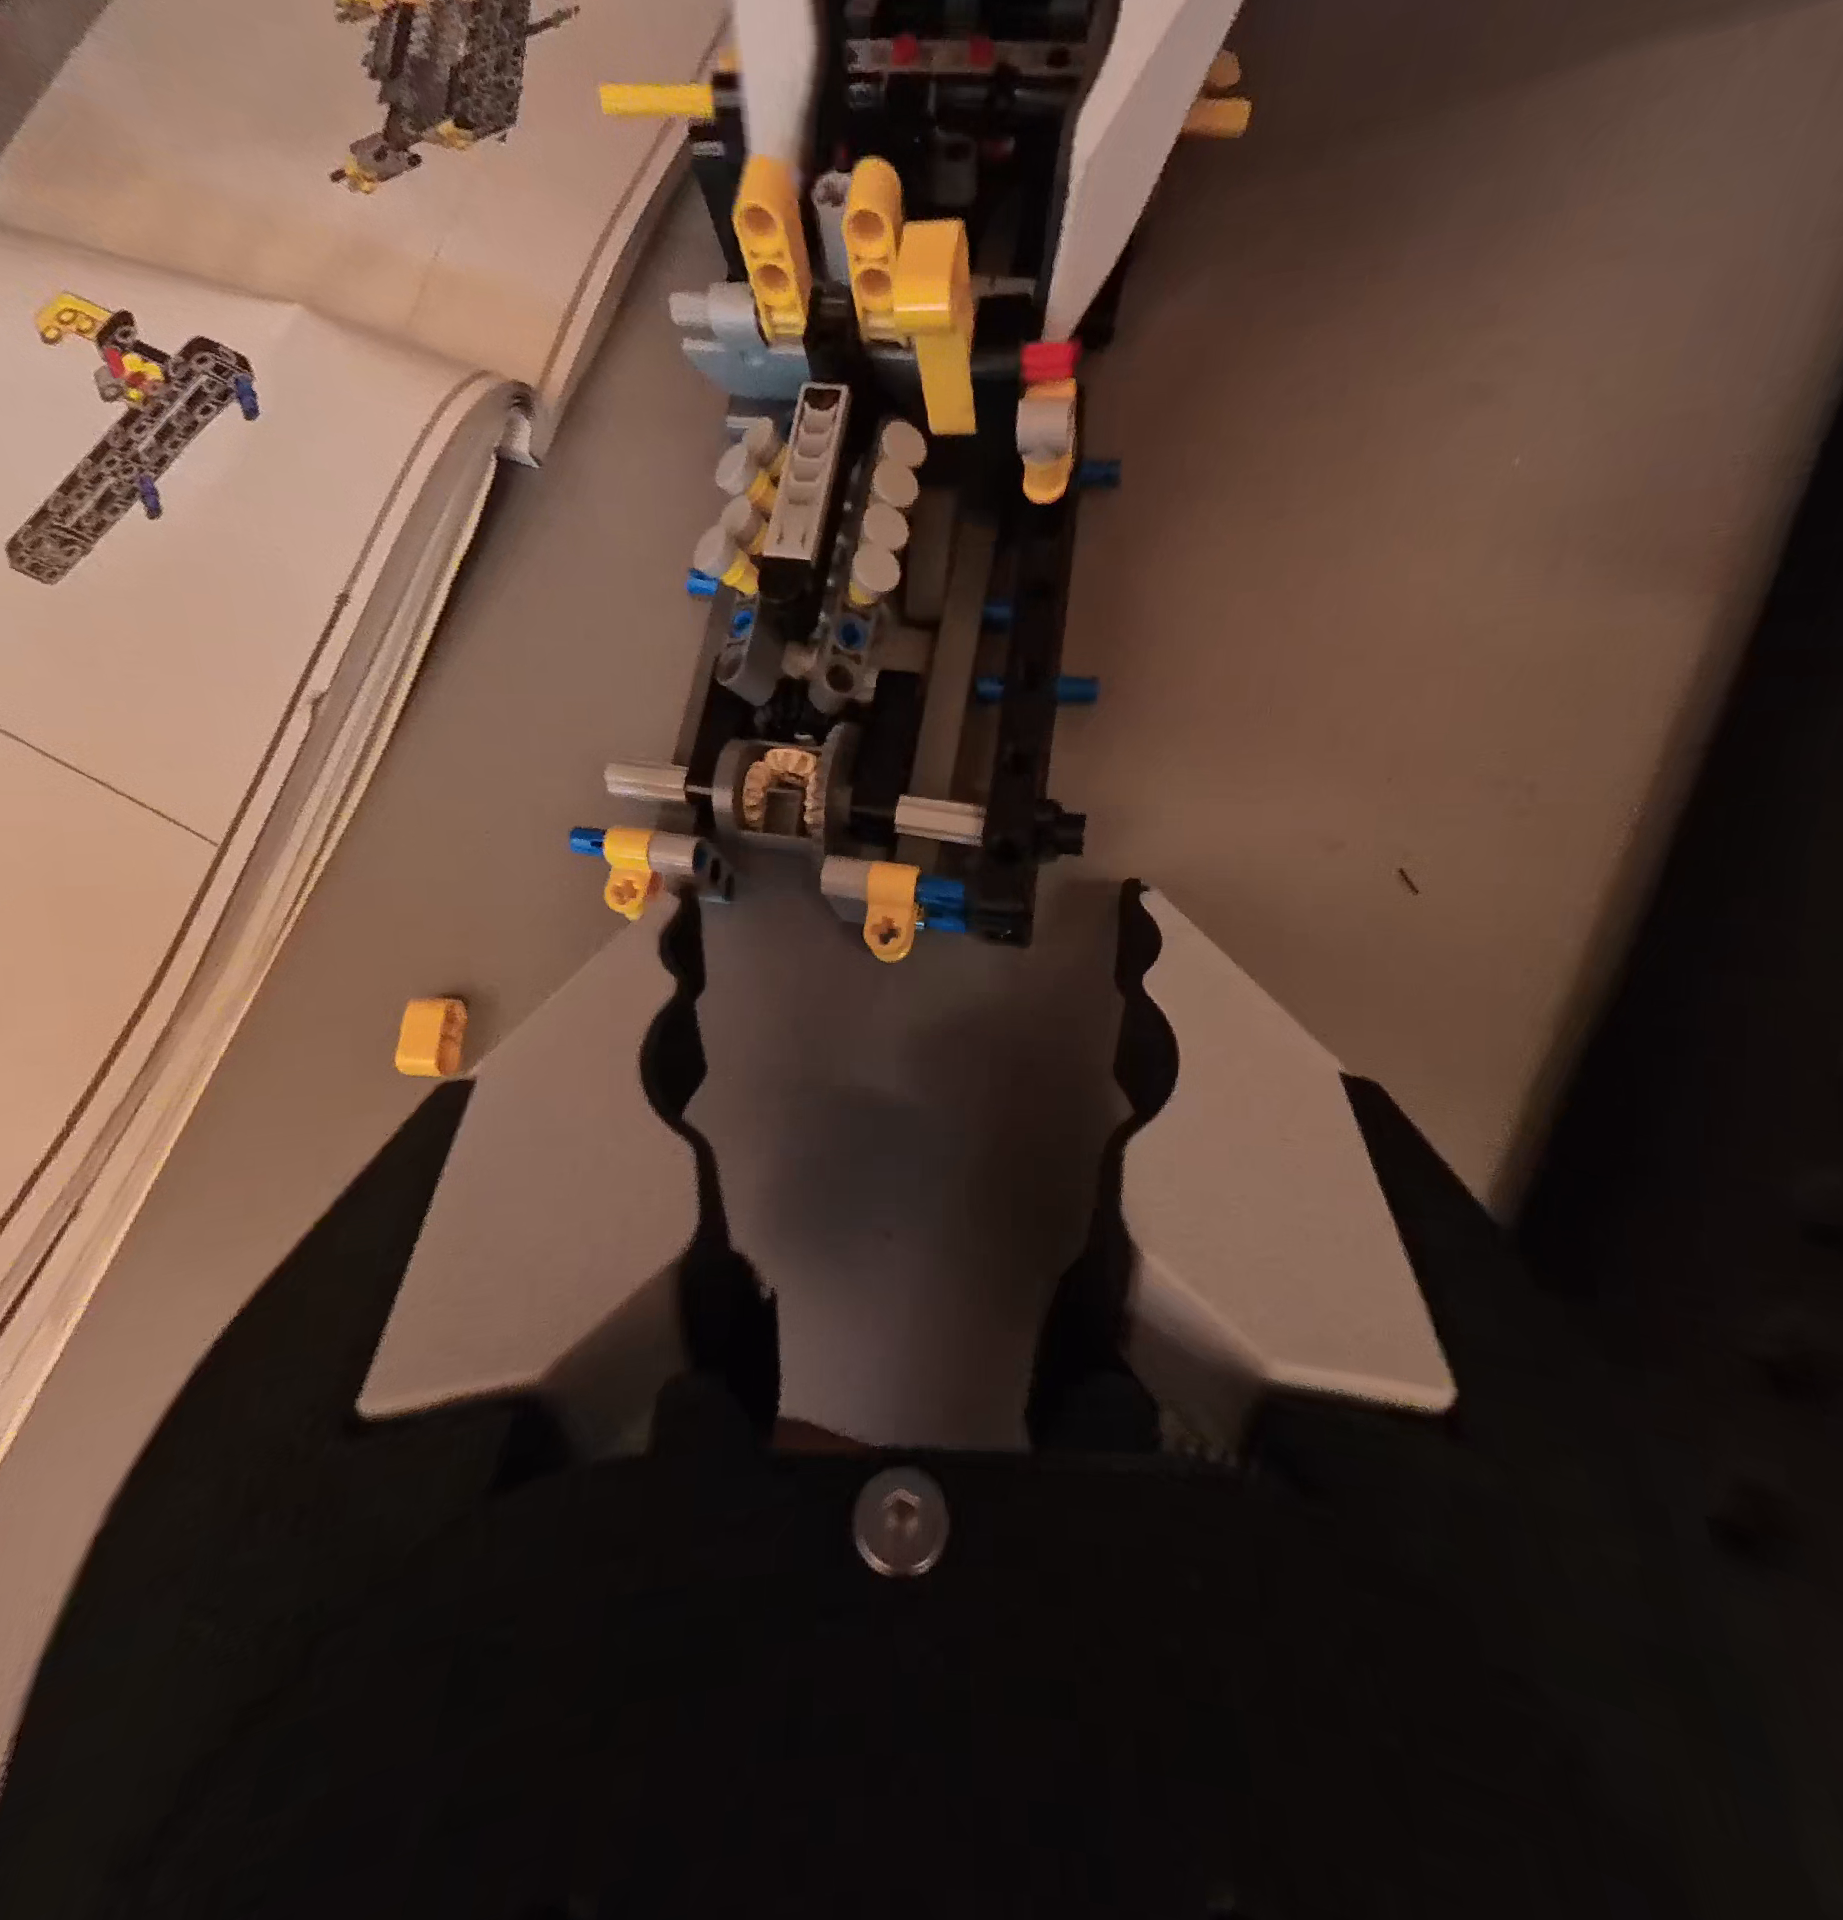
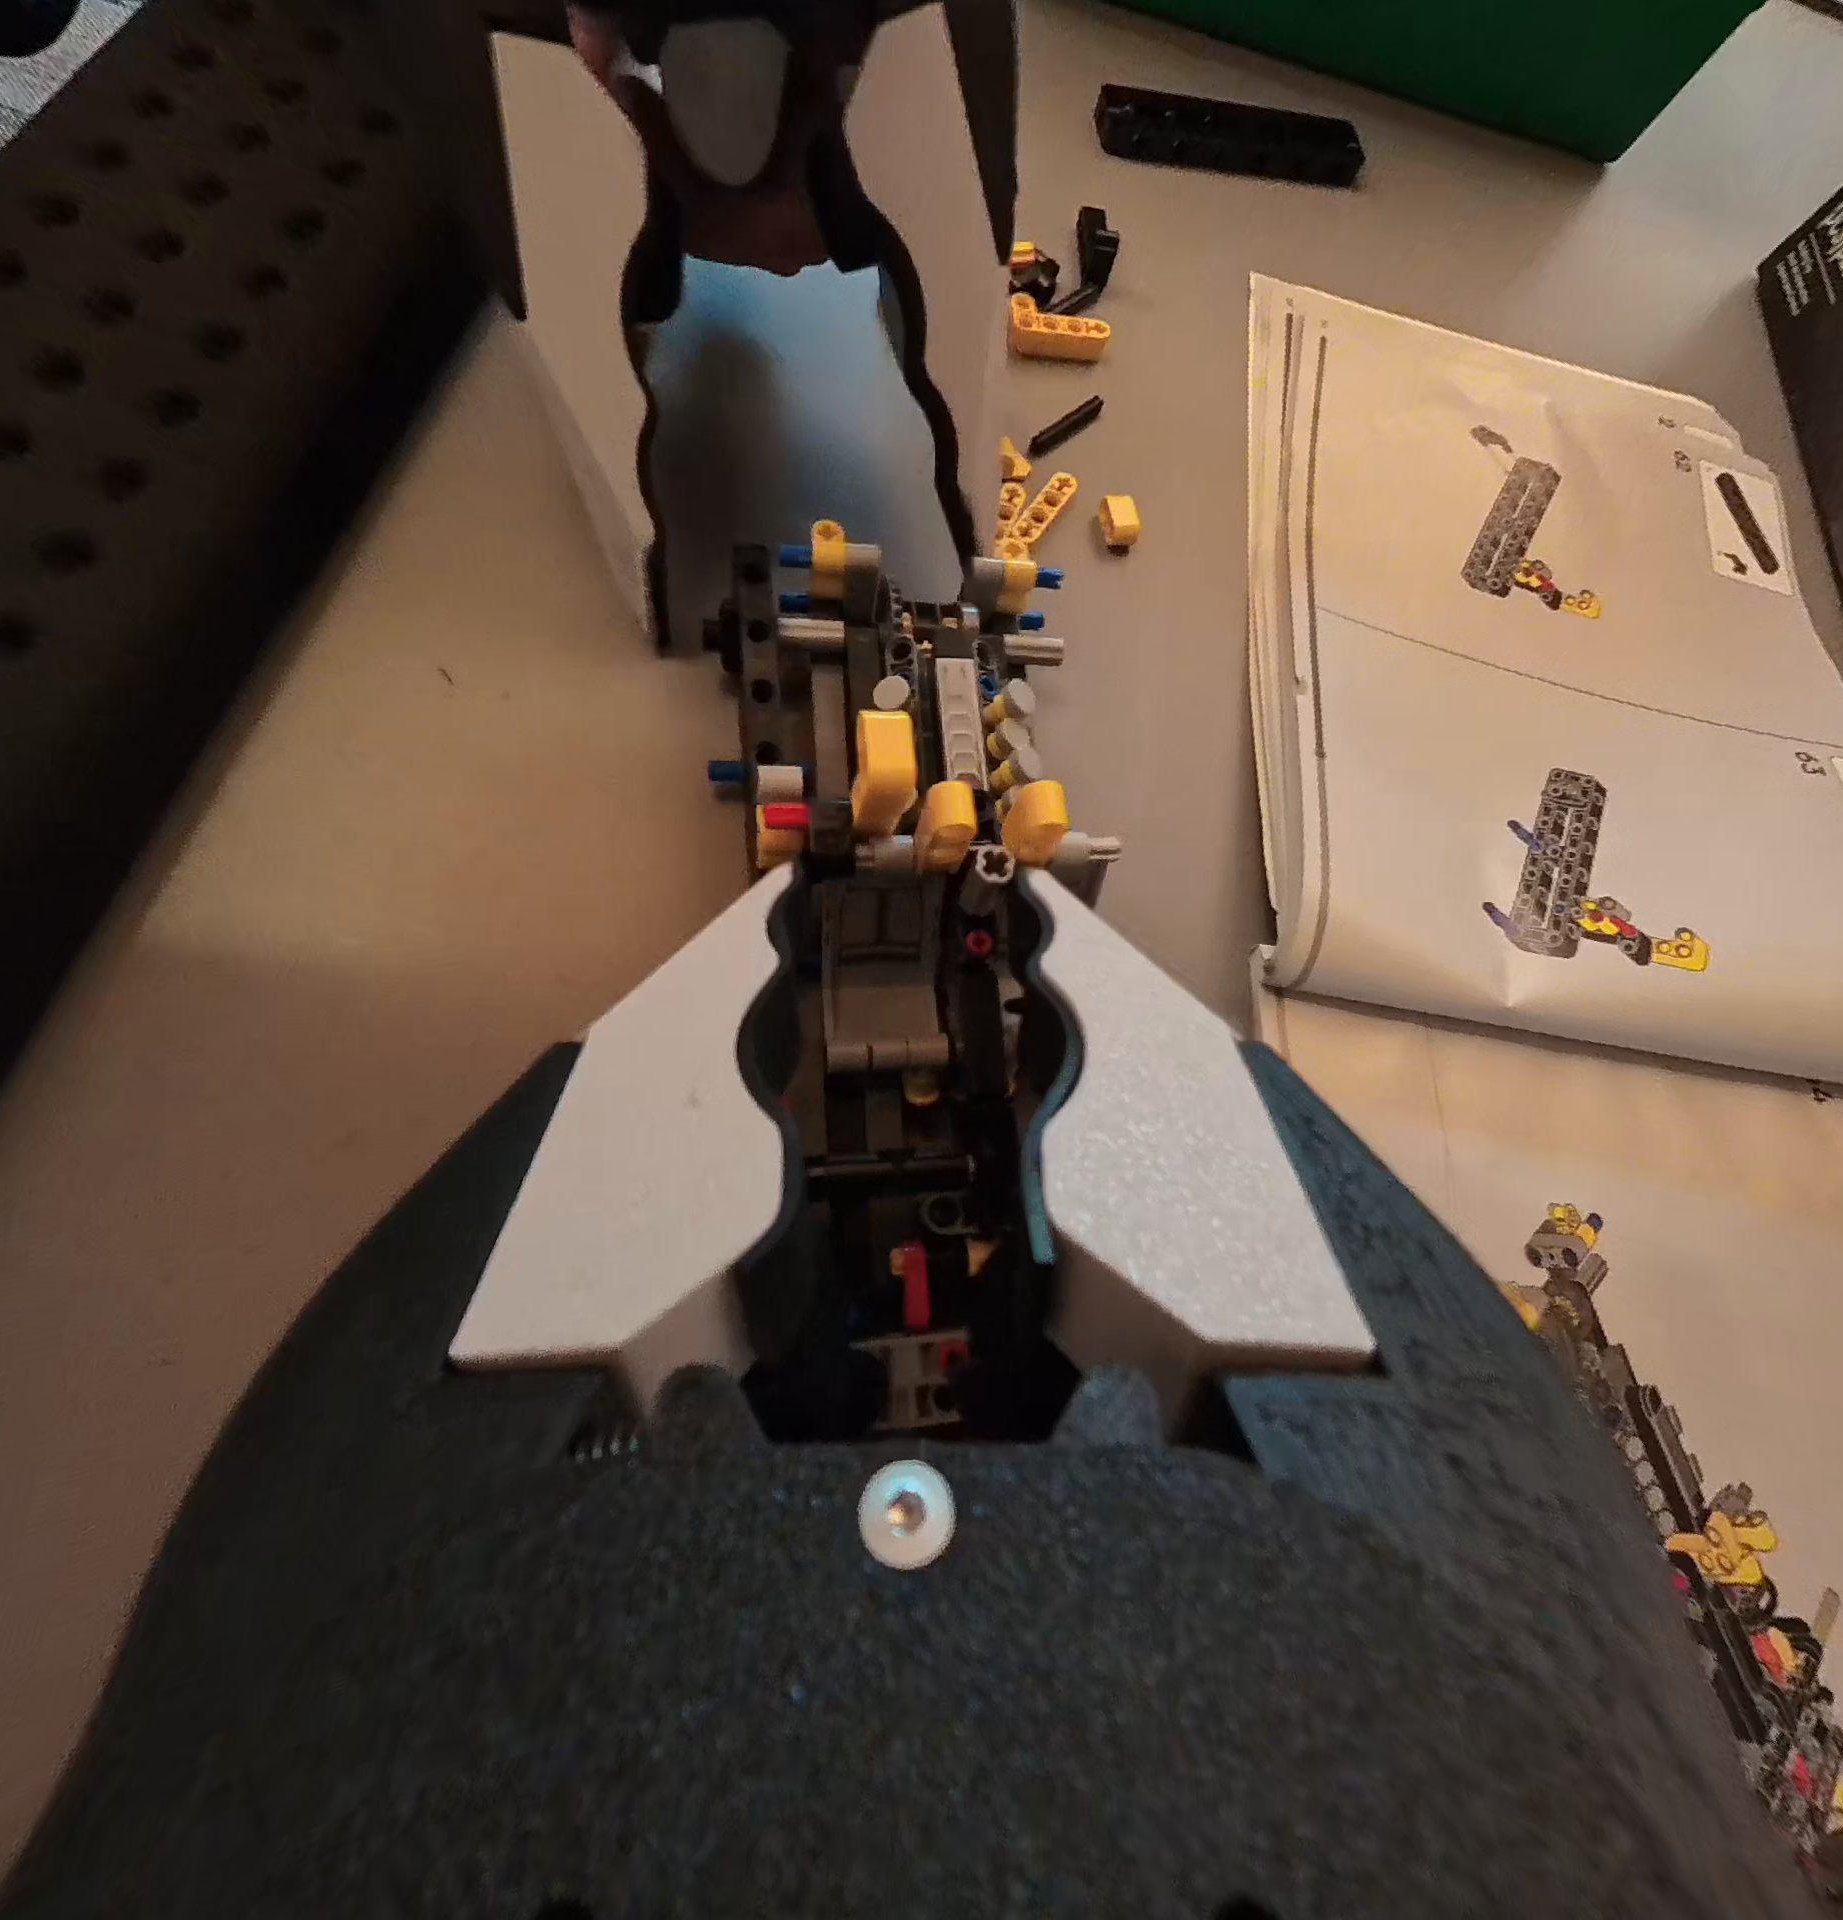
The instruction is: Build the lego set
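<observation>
A long black Lego chassis (image 1: 875, 644) with yellow, grey and blue parts lies on the pale table (image 1: 1312, 623). My left gripper (image 1: 912, 914) is open and empty, its tips just short of the chassis's near end with the gear. My right gripper (image 2: 906, 883) is closed around the opposite end of the chassis (image 2: 896, 748), with its white fingers (image 2: 1135, 1091) against the sides. The right gripper's fingers (image 1: 1125, 156) show at the top of the left wrist view. The left gripper (image 2: 813, 592) shows open at the top of the right wrist view.
An open instruction booklet (image 1: 169, 623) (image 2: 1519, 727) lies beside the chassis. A small yellow piece (image 1: 431, 1036) (image 2: 1119, 520) lies near it. A yellow L-beam (image 2: 1057, 332), a black beam (image 2: 1229, 135), a second long assembly (image 2: 1675, 1507) and a green box (image 2: 1468, 62) also show. The gap from one gripper's tips to the other's is roughly 9 centimeters.
</observation>
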The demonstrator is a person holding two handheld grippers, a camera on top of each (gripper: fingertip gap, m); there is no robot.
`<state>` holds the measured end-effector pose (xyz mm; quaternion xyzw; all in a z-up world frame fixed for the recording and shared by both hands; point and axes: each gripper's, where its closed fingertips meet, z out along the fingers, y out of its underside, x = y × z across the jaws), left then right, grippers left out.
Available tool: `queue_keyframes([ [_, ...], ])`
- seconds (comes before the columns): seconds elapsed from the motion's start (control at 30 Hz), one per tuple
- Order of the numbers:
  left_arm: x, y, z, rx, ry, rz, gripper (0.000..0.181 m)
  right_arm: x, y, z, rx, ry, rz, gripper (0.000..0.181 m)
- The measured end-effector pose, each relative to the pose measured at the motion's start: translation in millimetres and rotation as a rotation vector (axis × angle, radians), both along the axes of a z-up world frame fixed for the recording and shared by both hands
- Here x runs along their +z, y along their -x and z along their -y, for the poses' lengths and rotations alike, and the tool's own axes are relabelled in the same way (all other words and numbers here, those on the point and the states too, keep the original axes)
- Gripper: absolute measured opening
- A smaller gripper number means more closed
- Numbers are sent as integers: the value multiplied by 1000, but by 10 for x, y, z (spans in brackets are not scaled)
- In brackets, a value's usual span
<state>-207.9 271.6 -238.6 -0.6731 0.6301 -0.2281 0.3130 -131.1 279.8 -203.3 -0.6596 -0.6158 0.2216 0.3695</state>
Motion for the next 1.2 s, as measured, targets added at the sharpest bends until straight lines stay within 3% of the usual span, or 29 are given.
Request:
queue_keyframes([
  [0.1,3,6,-24,1,-6,10,74,-1,1,1,-3,-8,-1,36],
  [0.2,8,15,-1,-37,-20,14,41,-2,-5,-11,-13,-7,1,37],
  [0.23,5,7,-2,-36,-30,19,38,-4,-8,-16,-14,-10,3,36],
  [0.77,13,-15,21,-101,-17,52,37,-11,-16,2,1,45,-15,36],
  [0.97,58,-36,6,-129,-118,57,40,-13,-18,-1,2,64,-18,36],
  [1.2,50,-35,14,-155,-102,66,39,-16,-23,6,4,81,-20,36],
])
